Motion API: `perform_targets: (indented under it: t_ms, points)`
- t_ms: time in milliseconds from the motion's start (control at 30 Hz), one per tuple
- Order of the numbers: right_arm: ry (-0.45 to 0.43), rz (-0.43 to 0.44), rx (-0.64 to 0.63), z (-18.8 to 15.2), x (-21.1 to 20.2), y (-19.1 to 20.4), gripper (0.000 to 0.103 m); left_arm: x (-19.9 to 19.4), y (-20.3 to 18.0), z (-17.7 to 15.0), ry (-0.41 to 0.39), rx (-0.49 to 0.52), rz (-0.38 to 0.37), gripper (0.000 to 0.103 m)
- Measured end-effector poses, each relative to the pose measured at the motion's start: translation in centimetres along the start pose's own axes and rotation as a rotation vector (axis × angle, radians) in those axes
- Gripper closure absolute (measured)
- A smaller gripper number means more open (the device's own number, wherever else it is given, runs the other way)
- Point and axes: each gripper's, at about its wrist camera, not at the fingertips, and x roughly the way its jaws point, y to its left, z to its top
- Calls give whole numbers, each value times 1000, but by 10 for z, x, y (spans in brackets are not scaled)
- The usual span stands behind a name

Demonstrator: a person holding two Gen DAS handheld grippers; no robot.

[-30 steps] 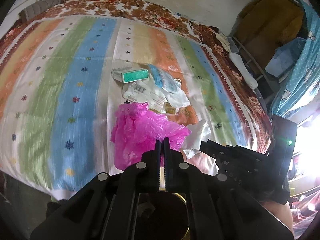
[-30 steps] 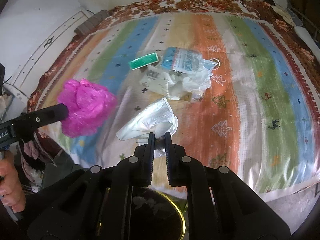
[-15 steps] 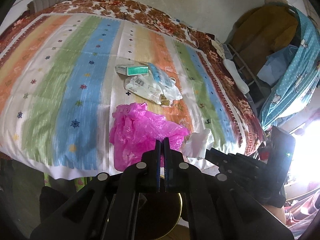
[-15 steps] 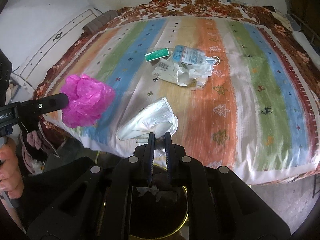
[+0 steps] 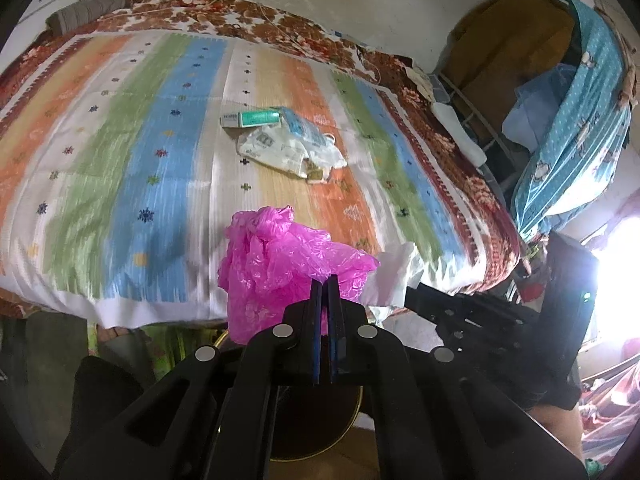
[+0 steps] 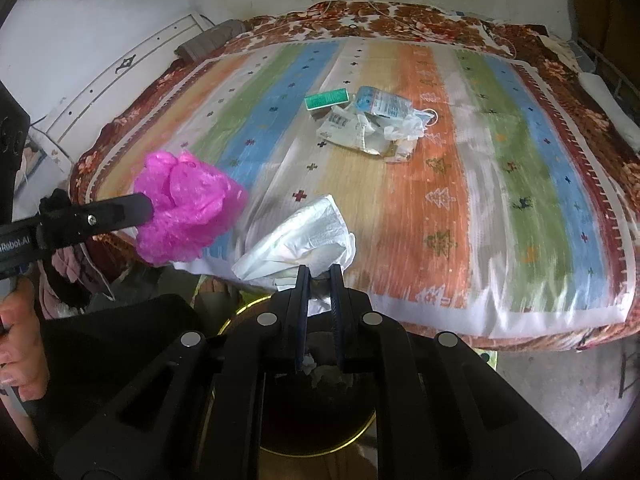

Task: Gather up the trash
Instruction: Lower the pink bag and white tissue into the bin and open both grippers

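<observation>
Your left gripper clamped tight on crumpled pink plastic bag, your right gripper nipping white plastic bag, both above round gold-rimmed bin, bed edge just beyond.

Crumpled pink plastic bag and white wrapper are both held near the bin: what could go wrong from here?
1. The crumpled pink plastic bag billows beyond the left gripper; it may catch the gold-rimmed bin's edge.
2. The right gripper pinches only a corner of the white crinkled wrapper, so it could slip.
</observation>
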Motion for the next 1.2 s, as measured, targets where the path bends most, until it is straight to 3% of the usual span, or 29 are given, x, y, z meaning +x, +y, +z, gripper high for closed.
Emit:
perform_targets:
  t_ms: [200,500,767,1200]
  points:
    - [52,49,13,-23,5,10,93,-1,-8,-20,12,24,-1,101]
    - [90,21,6,-48,8,17,93,4,-5,-50,64,-7,-40,101]
    - [145,-7,16,-78,16,17,93,15,-7,-77,110,5,-6,101]
    - [279,-29,64,-109,55,21,93,46,7,-92,211,-46,87,101]
